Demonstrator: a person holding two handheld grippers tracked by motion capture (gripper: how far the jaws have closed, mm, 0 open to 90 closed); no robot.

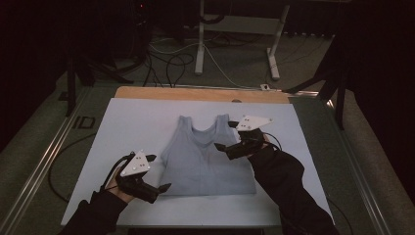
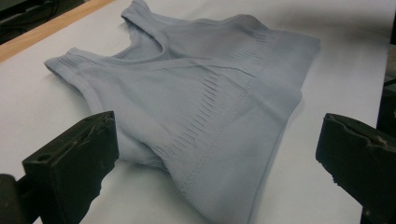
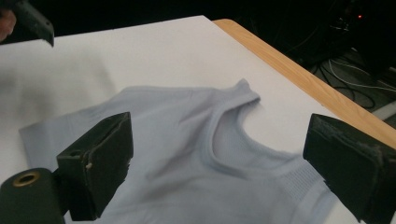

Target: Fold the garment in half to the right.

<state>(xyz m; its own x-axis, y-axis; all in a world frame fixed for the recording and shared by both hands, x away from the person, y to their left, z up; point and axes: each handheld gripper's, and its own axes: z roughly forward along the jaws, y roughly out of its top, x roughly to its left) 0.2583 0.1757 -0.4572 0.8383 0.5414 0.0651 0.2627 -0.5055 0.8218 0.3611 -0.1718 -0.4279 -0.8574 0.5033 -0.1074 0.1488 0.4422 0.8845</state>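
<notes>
Pale blue tank top (image 1: 208, 161) flat mid-table (image 1: 147, 117), straps toward far edge, hem near, left gripper (image 1: 159, 172) and right gripper (image 1: 226, 135) both spread wide, empty

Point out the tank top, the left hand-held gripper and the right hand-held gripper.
tank top (image 1: 208, 164): high view, middle of its front.
left hand-held gripper (image 1: 157, 172): high view, between its open fingertips.
right hand-held gripper (image 1: 225, 135): high view, between its open fingertips.

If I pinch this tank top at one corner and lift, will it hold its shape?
Probably not. The tank top lies flat and thin with soft creases, so it should drape and fold. It looks light, and would likely bunch if pushed across the white sheet.
</notes>
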